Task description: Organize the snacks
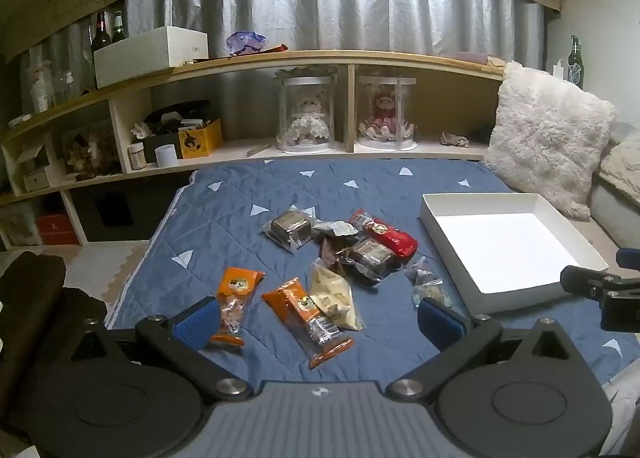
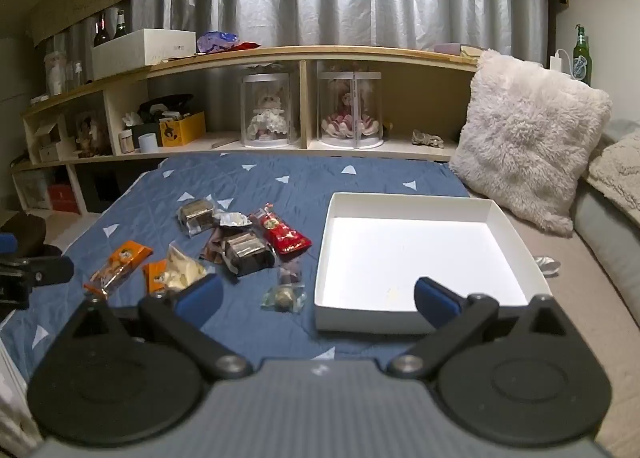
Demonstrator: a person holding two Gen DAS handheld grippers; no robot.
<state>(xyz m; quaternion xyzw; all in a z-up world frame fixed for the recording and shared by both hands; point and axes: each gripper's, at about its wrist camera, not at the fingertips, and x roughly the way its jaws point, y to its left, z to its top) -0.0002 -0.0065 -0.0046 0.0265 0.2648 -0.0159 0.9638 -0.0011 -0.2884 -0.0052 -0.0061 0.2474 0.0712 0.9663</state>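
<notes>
Blue quilt (image 1: 240, 218) bears scattered snack packets (image 1: 320, 258) left of an empty white tray (image 2: 408, 206); both grippers, left (image 1: 318, 318) and right (image 2: 316, 298), gape wide, holding nothing.

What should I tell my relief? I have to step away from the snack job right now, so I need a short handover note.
Left gripper: open, empty, above the near snacks.
Right gripper: open, empty, over the tray's near left corner.
Tray: white, on the blue quilt, nothing in it but a few crumbs.
Snacks: all loose on the quilt left of the tray: two orange packs, a cream pack, brown cakes in clear wrap, a red pack, small clear packets nearest the tray.
Done: nothing placed yet.
Left: move every snack into the tray.
</notes>
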